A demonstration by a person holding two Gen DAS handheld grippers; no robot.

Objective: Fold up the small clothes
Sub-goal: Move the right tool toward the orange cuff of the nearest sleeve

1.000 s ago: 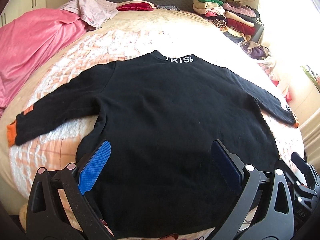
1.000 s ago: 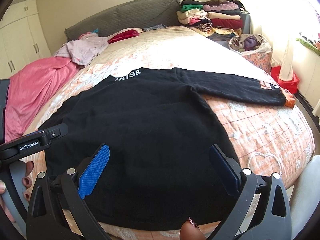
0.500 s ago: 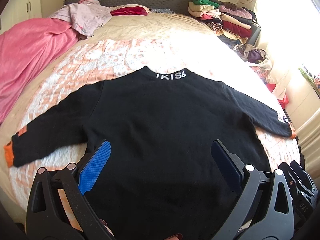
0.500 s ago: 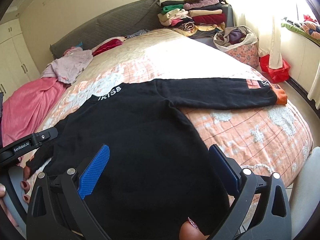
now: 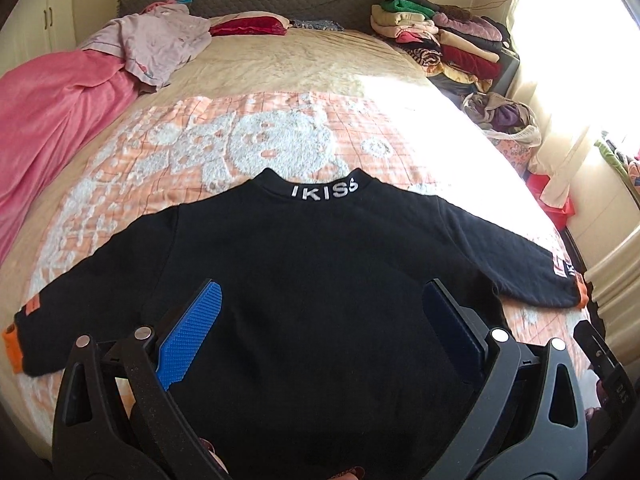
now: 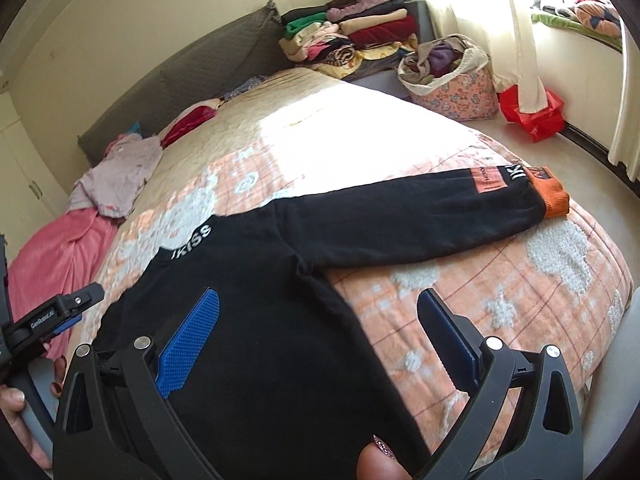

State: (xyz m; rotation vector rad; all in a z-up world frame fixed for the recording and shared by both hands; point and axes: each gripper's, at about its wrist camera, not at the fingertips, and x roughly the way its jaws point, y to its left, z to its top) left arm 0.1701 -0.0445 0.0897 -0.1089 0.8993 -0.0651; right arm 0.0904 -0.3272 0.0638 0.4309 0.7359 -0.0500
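1. The black sweatshirt (image 5: 320, 280) lies flat, back side up, on the bed (image 5: 280, 136), both sleeves spread outward. White lettering "IKISS" runs across its collar (image 5: 324, 192).
2. In the left wrist view the collar sits at 12 o'clock. The left sleeve ends in an orange cuff (image 5: 11, 346) at 9 o'clock; the right sleeve ends in an orange cuff (image 5: 583, 298) at 3 o'clock.
3. The left gripper (image 5: 320, 336) hangs above the lower body of the sweatshirt. Its jaws stand wide apart and hold nothing. The blue pads (image 5: 192, 340) face inward.
4. The right gripper (image 6: 316, 340) hangs above the right side of the sweatshirt body, below the armpit. Its jaws stand wide apart and hold nothing. One jaw is over black fabric, the other over the orange-and-white bedspread (image 6: 520, 300).
5. In the right wrist view the right sleeve (image 6: 420, 220) extends toward 2 o'clock, and its cuff (image 6: 550, 196) lies near the bed edge.
6. Whether either gripper touches the fabric cannot be told.
7. A pink blanket (image 5: 52, 120) lies at 10 o'clock in the left wrist view, with a lilac garment (image 5: 156, 44) beside it at 11 o'clock.
8. A stack of folded clothes (image 5: 440, 44) sits at 1 o'clock past the bed, with a floral laundry basket (image 6: 452, 76) near it.
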